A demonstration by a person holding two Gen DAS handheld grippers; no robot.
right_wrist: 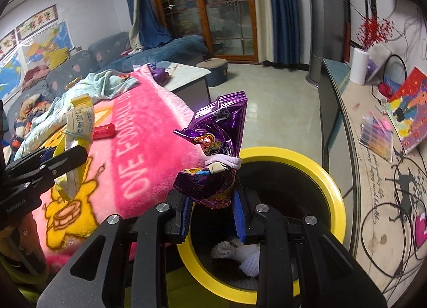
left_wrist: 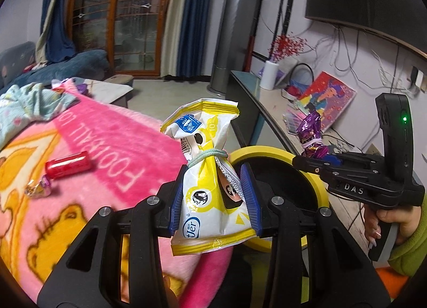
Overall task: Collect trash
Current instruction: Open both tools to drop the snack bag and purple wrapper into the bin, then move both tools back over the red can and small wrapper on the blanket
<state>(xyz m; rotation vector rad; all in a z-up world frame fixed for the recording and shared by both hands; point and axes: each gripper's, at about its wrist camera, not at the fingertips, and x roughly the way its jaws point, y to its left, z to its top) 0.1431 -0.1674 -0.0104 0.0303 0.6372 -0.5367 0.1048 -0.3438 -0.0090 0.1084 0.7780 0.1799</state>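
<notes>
My left gripper is shut on a yellow-and-white snack bag tied with a pale green band; the bag stands upright between the blue pads, at the edge of the pink blanket and beside the bin. My right gripper is shut on a purple foil snack bag tied with a white band, held over the open mouth of the yellow-rimmed black bin. White crumpled trash lies in the bin's bottom. Each gripper shows in the other's view: the right gripper at right, the left gripper at left.
A red cylinder and small shiny wrappers lie on the pink blanket. Light blue cloth is bunched at its far end. A low TV bench with pictures and a white roll runs along the right wall, close to the bin.
</notes>
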